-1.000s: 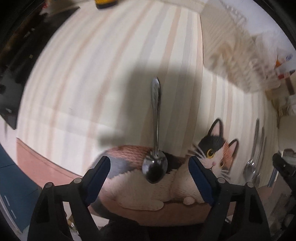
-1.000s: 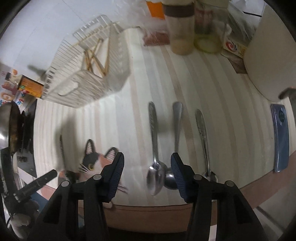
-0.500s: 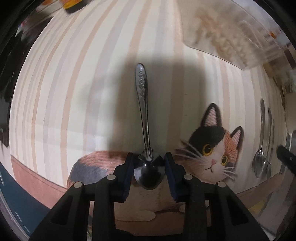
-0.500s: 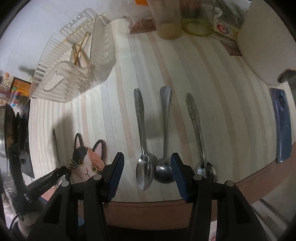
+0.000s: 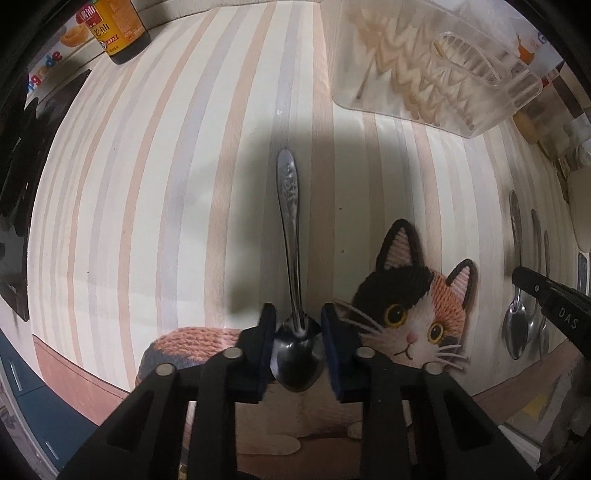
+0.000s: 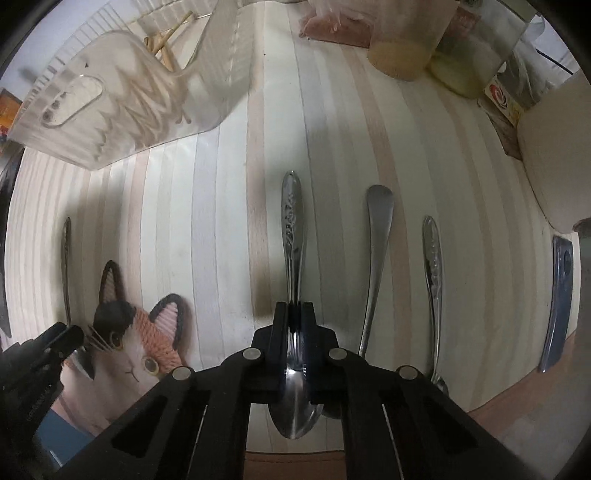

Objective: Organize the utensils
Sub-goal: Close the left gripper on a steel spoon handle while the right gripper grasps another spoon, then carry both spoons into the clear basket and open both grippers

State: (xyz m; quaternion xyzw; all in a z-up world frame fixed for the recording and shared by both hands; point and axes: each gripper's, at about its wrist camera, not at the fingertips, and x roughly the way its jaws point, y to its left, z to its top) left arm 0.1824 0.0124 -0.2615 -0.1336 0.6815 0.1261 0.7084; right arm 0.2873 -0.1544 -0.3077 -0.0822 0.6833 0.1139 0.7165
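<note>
My left gripper (image 5: 298, 332) is shut on the bowl end of a steel spoon (image 5: 290, 229) whose handle points away over the striped table; its bowl lies over the cat-shaped mat (image 5: 413, 314). My right gripper (image 6: 295, 321) is shut on the neck of another patterned steel spoon (image 6: 291, 221), the leftmost of three lying side by side. A plain spoon (image 6: 375, 254) and a patterned spoon (image 6: 434, 273) lie to its right. The three spoons also show at the right edge of the left wrist view (image 5: 521, 295).
A clear plastic drying rack (image 6: 122, 96) with chopsticks stands at the back, also in the left wrist view (image 5: 436, 70). A soy sauce bottle (image 5: 114, 29) stands far left. Jars (image 6: 406, 48), a white pot (image 6: 554, 166) and a blue phone (image 6: 557, 306) stand at the right.
Both grippers have closed: the left on the spoon on the cat mat, the right on the leftmost spoon of the row. Both have moved closer to the table.
</note>
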